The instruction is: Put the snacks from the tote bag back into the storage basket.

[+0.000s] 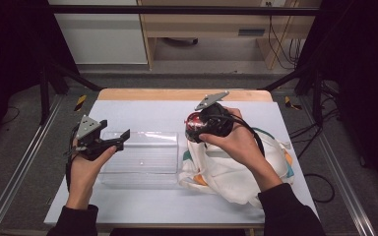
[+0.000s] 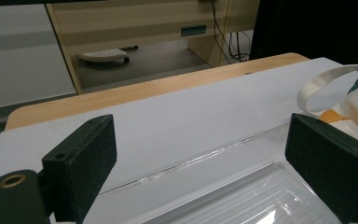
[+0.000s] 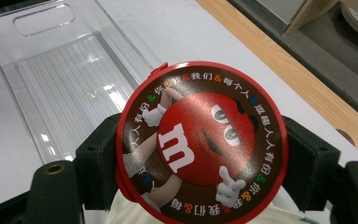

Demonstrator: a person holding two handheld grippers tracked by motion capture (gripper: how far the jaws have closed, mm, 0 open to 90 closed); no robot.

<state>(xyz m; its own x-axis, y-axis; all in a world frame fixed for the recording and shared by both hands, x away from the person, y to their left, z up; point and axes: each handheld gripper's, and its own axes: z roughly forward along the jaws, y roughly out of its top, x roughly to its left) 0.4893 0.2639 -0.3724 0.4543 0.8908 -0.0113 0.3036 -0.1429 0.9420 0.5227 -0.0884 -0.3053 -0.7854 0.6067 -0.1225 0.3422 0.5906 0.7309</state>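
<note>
Right gripper (image 3: 200, 186): fingers clamping 1 round red M&M's candy tin (image 3: 201, 142), carrying it above the canvas tote bag (image 1: 226, 169).
Left gripper (image 1: 109, 139): fingers gaping, holding nothing, hovering over the clear plastic tray (image 1: 142, 160).
Progress: tin is lifted; placing into the tray is likely remaining.

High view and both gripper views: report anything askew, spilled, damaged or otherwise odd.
Nothing stands out. The clear tray sits square on the table, whole and empty. The cloth bag lies crumpled beside it, as soft bags do. The right gripper holds the round candy tin lid-on, nothing spilled. The left gripper is open at the tray.
</note>
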